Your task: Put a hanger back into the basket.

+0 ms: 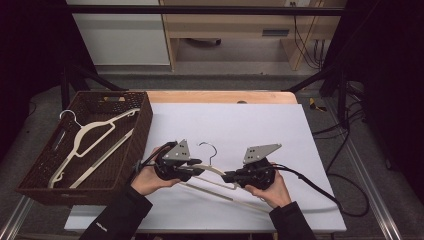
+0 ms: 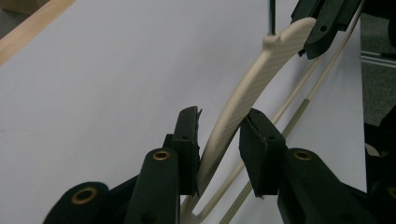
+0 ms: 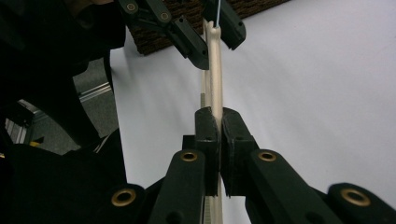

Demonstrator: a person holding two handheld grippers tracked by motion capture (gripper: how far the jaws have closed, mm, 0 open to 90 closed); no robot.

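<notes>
Hanger (image 1: 212,172) above the white mat (image 1: 280,130), near its front edge; pinched by right gripper (image 3: 219,116) on one shoulder; straddled by left gripper (image 2: 219,135), jaws slightly apart, one pad touching; basket (image 1: 30,187) left, holding second hanger (image 1: 90,137).

We have open white sheet (image 1: 260,125) ahead of both tools, bare out to the far wooden edge of the bench (image 1: 220,96) and to the right border. On our left the brown wicker basket (image 1: 142,125) stands as a wall, its near corner close beside the left tool (image 1: 197,165); a cream hanger (image 1: 90,137) lies inside it. Between the tools the held hanger (image 1: 215,171) bridges the gap, so nothing passes straight across there. The right tool (image 1: 230,176) trails a black cable (image 1: 320,192) over the sheet's right side.
</notes>
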